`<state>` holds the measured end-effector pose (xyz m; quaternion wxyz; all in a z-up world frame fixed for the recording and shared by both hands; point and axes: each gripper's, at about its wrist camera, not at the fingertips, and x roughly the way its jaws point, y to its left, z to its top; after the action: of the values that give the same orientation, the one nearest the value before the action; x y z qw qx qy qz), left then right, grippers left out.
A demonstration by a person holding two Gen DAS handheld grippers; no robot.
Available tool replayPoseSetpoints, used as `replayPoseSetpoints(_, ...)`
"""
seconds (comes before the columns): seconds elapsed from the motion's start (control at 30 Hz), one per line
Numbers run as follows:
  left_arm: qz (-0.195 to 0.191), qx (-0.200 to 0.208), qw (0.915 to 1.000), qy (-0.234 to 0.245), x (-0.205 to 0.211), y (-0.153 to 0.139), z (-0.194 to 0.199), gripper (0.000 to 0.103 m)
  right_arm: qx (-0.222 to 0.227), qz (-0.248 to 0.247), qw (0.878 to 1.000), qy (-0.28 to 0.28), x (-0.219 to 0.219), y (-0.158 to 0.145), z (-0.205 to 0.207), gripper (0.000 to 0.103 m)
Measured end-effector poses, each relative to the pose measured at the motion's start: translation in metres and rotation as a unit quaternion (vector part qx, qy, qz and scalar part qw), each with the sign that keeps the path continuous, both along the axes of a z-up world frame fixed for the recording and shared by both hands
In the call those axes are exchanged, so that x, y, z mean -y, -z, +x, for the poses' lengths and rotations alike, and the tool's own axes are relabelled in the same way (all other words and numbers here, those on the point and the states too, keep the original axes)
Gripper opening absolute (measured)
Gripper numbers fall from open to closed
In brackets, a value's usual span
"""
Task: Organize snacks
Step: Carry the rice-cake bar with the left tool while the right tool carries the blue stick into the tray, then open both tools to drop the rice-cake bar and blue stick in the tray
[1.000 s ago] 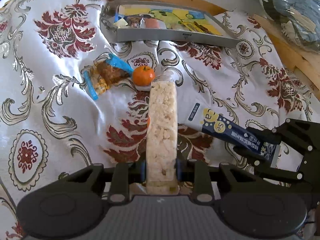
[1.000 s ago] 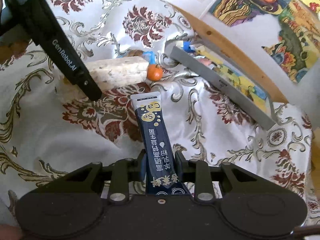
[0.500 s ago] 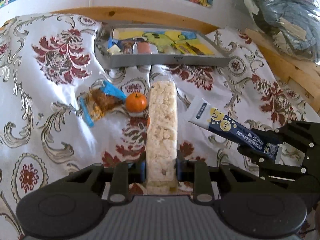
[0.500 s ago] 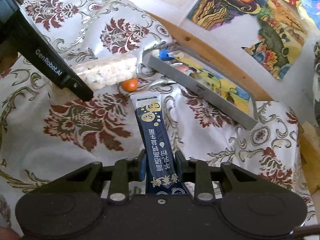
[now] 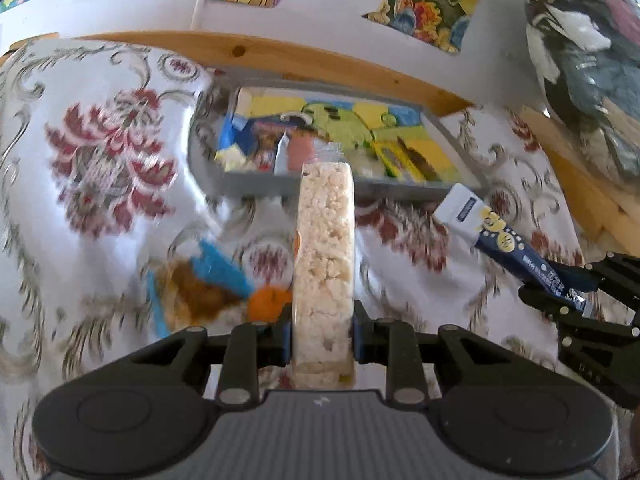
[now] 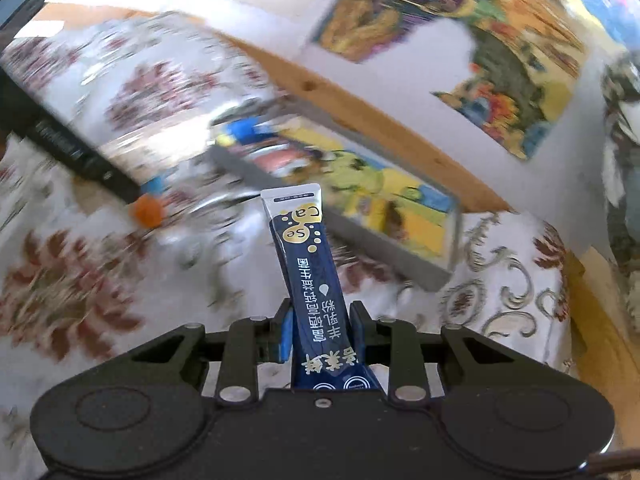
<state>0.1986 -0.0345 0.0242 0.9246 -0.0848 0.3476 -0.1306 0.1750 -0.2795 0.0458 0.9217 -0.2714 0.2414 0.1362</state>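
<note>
My left gripper [image 5: 323,336] is shut on a long pale rice-crisp bar [image 5: 325,252] in clear wrap, raised above the cloth and pointing at the grey tray [image 5: 256,188]. The tray holds several small snack packs on a colourful picture base. My right gripper [image 6: 322,334] is shut on a dark blue stick sachet [image 6: 308,252] with a white top, its tip before the tray's front wall [image 6: 384,248]. In the left wrist view that sachet [image 5: 508,244] and the right gripper [image 5: 576,304] sit at the right. A small orange [image 5: 266,302] and a blue-edged snack pack [image 5: 200,292] lie on the cloth.
A white satin cloth [image 5: 100,168] with red floral and grey scroll pattern covers the surface. A wooden rail [image 5: 280,56] runs behind the tray, with a wall of colourful pictures [image 6: 512,56] above it. A dark bundle of bags [image 5: 588,64] lies at the far right.
Both grippers have risen and moved forward toward the tray, each still holding its snack. The orange and blue-edged pack now sit lower in view; the wall pictures have come into sight.
</note>
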Motion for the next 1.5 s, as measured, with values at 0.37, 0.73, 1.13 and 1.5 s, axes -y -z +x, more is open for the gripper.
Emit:
replayPoseSetpoints(0.37,0.005,0.018,0.9998,-0.007,0.025,-0.04,0.089,0.029,-0.037,0.058,0.996,0.052,0.031,-0.056,0.106,0.03)
replayPoseSetpoints(0.73,0.01,0.011,0.9998,-0.013,0.067,-0.046,0.184,0.029,-0.005,0.14,0.984,0.11,0.043,-0.046,0.202,0.03)
replayPoseSetpoints(1.13,0.039,-0.032,0.9986,-0.019,0.081,-0.011,0.226,0.029,-0.03,0.132,0.984,0.116,0.03,-0.006,0.238,0.03)
replayPoseSetpoints(1.5,0.046,-0.028,0.9983,-0.022,0.084,-0.016,0.226,0.06,-0.036,0.127,0.984,0.121,0.025,0.002,0.241,0.046)
